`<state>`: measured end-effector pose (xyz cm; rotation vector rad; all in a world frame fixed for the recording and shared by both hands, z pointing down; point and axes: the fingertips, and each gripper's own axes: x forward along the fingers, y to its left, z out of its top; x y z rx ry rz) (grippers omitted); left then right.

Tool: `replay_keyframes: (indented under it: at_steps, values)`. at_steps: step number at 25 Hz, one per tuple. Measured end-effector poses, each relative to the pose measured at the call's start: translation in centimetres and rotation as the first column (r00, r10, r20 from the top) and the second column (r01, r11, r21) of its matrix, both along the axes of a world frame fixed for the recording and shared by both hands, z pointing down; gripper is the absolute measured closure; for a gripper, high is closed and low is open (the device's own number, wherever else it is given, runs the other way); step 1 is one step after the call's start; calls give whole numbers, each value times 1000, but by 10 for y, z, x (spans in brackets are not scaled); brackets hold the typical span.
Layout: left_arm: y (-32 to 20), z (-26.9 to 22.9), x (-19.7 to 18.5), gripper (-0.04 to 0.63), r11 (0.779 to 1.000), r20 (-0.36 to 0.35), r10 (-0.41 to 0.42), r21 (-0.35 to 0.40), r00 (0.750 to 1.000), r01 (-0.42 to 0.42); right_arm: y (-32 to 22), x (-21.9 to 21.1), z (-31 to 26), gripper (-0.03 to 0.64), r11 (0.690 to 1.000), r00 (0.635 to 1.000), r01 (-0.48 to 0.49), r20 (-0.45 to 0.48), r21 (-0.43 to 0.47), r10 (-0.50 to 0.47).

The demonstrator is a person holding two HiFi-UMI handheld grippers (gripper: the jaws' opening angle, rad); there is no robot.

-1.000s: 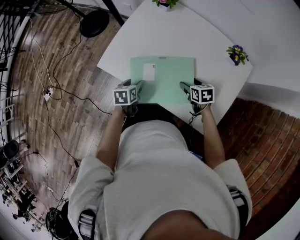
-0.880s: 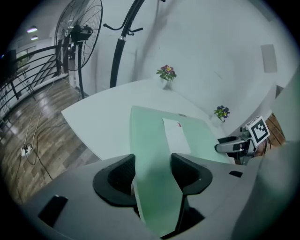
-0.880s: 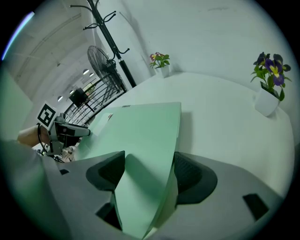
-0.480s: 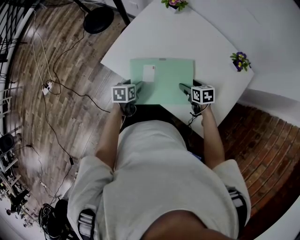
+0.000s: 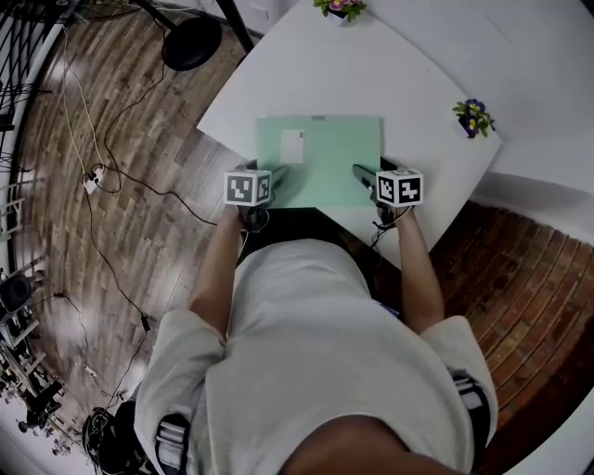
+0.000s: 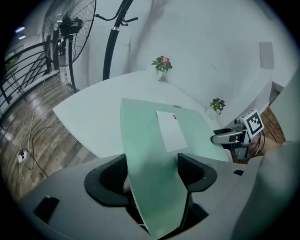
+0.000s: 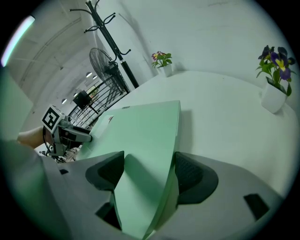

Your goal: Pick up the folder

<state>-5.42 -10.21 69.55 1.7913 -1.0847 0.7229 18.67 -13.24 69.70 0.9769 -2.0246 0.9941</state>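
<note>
A pale green folder [image 5: 325, 158] with a white label [image 5: 292, 146] lies flat on the white table [image 5: 371, 74], its near edge at the table's front edge. My left gripper [image 5: 278, 176] is at the folder's near left corner. Its jaws are opening and straddle the sheet [image 6: 154, 154], one pad above and one below, without pressing on it. My right gripper [image 5: 362, 173] is at the near right corner. Its jaws stand apart, and the folder [image 7: 145, 136] runs between them. Each gripper view shows the other gripper across the folder: the right gripper [image 6: 225, 137] and the left gripper [image 7: 77, 133].
Two small flower pots stand on the table, one at the right edge [image 5: 471, 109] and one at the far edge [image 5: 336, 6]. A stand with a round black base [image 5: 190, 42], a fan [image 6: 70, 23] and cables [image 5: 102, 176] are on the wooden floor to the left.
Both grippers stay at the folder's near corners and the folder has not moved. Only the head view has shifted slightly.
</note>
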Motion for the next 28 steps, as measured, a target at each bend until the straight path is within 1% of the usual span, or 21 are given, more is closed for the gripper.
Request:
replay_keyframes:
  at_steps: [4,8,10,16,21,28]
  values:
    - [-3,-2,-3,261,1000,4,-22,15,1000,22,0,-1,-2,279,1000,1000,-7,-3,9,7]
    - [-12,-11,-12,267,994,16,-75,80,997,73,0,-8,-5,281,999,1000,-20,1,26,20]
    - [-14,-13,-16,275,992,20,-91,94,996,89,-1,-11,-8,281,999,1000,-21,-6,42,21]
    - [-14,-17,-24,279,989,24,-103,109,994,100,-7,-21,-17,282,996,1000,3,-2,92,-3]
    - [-15,-19,-33,279,986,33,-118,125,992,113,-13,-30,-24,284,992,1000,24,-21,128,-21]
    - [-26,-39,-46,281,973,49,-131,197,990,119,-26,-43,-43,287,975,999,41,-34,219,-35]
